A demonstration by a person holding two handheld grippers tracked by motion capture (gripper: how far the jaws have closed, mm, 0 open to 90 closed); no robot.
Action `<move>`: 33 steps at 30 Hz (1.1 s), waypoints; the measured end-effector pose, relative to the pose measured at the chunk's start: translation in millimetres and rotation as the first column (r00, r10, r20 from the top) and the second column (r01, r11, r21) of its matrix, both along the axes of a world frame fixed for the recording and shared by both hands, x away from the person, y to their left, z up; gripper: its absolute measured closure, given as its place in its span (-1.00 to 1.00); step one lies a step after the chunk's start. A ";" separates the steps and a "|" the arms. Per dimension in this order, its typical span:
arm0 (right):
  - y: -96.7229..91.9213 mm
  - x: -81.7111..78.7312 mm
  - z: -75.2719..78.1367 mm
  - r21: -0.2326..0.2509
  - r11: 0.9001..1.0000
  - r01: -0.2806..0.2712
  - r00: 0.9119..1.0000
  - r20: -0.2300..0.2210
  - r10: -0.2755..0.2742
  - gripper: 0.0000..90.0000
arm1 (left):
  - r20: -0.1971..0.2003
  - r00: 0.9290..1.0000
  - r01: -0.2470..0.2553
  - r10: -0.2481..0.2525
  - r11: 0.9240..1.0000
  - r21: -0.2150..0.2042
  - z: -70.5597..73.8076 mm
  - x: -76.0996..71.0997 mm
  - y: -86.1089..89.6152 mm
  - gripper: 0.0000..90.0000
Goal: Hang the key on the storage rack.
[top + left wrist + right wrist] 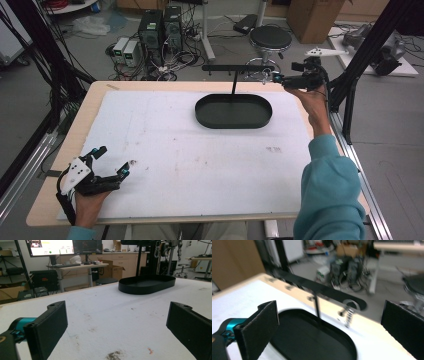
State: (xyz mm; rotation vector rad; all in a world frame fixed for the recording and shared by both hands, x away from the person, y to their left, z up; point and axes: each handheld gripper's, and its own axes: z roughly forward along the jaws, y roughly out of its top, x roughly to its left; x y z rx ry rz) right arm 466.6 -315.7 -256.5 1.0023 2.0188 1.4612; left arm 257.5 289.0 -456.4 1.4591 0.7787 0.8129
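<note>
Nearest you, your left gripper (111, 162) is resting on the white mat (190, 155) at the front left corner of the table (60, 150), its fingers (48, 326) standing wide apart with nothing but bare, stained mat between them; it is idle, well apart from the work. Farther out, the black oval tray (233, 111) is sitting on the mat toward the far edge, empty as far as you can see, with the stand's thin post (233, 84) rising from it to the black crossbar (237, 67). At the far right, your right gripper (270, 77) is hovering just beside the right end of that crossbar, where a small metal ring or clip (261, 74) is hanging; the right gripper view is blurred, but it is showing that metal piece (348, 315) dangling under the bar, ahead of the gripper and clear of its wide-spread fingers (259, 326), which are holding nothing. Judging from this, the hanging step is looking done, and what is remaining for you is drawing the right hand (312, 102) clear, since no other loose piece is lying on the table
</note>
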 end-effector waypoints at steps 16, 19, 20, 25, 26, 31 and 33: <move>10.1 -134.3 -78.7 0.069 0.991 -0.114 0.966 0.240 0.094 -0.99 | 0.002 1.000 0.000 0.000 1.000 0.011 0.2 -0.4 -1.0 -0.91; 10.2 -151.6 -107.0 0.093 0.989 -0.111 0.965 0.249 0.085 -0.99 | 0.002 1.000 -0.001 0.001 1.000 0.013 0.2 -0.5 -1.1 -0.91; 9.4 -156.1 -115.4 0.104 0.989 -0.105 0.966 0.248 0.077 -0.99 | 0.002 1.000 -0.002 0.002 1.000 0.012 0.2 -0.4 -1.2 -0.91; 2.2 -167.8 -147.1 0.148 0.986 -0.081 0.960 0.276 0.038 -0.99 | 0.002 1.000 -0.001 0.001 1.000 0.015 0.2 -0.3 -1.3 -0.91; 1.4 -170.3 -151.5 0.145 0.987 -0.072 0.960 0.277 0.030 -0.99 | 0.004 1.000 -0.002 0.002 1.000 0.016 0.2 -0.5 -1.3 -0.91; -2.0 -176.8 -173.0 0.159 0.985 -0.061 0.957 0.291 0.012 -0.99 | 0.006 1.000 -0.006 0.005 1.000 0.014 0.1 -0.6 -1.6 -0.91; -3.1 -175.9 -182.2 0.174 0.983 -0.061 0.961 0.276 0.011 -0.99 | 0.007 1.000 -0.005 0.005 1.000 0.016 0.0 -0.8 -1.6 -0.91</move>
